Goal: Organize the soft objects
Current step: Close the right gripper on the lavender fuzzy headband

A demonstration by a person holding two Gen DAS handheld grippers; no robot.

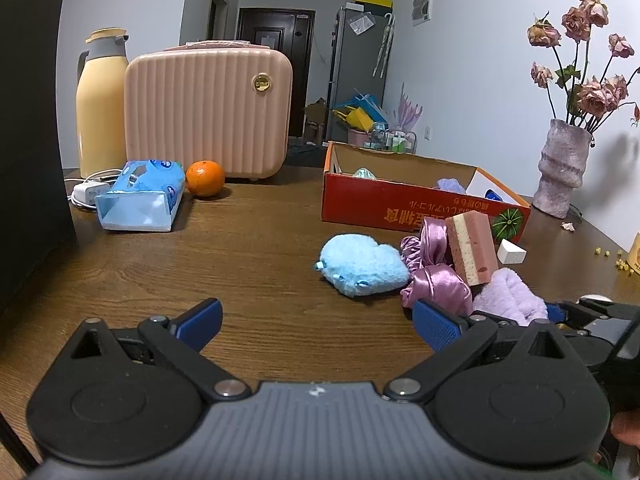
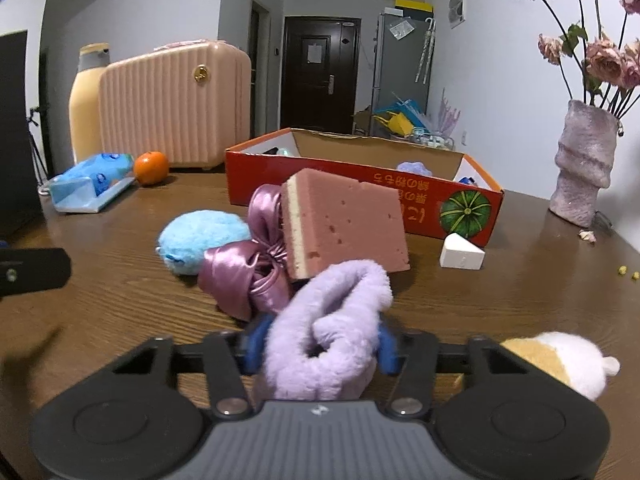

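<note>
My right gripper point(image 2: 320, 346) is shut on a lilac fluffy scrunchie point(image 2: 328, 320), whose loop bulges up between the blue pads. Just beyond it lie a pink satin scrunchie point(image 2: 248, 272), a pink sponge point(image 2: 348, 220) tilted on edge, and a light blue plush point(image 2: 202, 236). A red cardboard box point(image 2: 340, 184) stands open behind them with a few soft items inside. My left gripper point(image 1: 318, 322) hangs open over bare table, left of the pile; the blue plush point(image 1: 362, 264) is just ahead of it. A white and tan plush toy point(image 2: 560, 360) lies at my right.
A white wedge point(image 2: 460, 254) sits by the box. A pink suitcase point(image 1: 208, 112), a yellow thermos point(image 1: 100, 100), an orange point(image 1: 205, 178), a blue tissue pack point(image 1: 140, 196) and a charger point(image 1: 90, 192) stand at the back left. A vase of dried roses point(image 1: 560, 168) is at the right.
</note>
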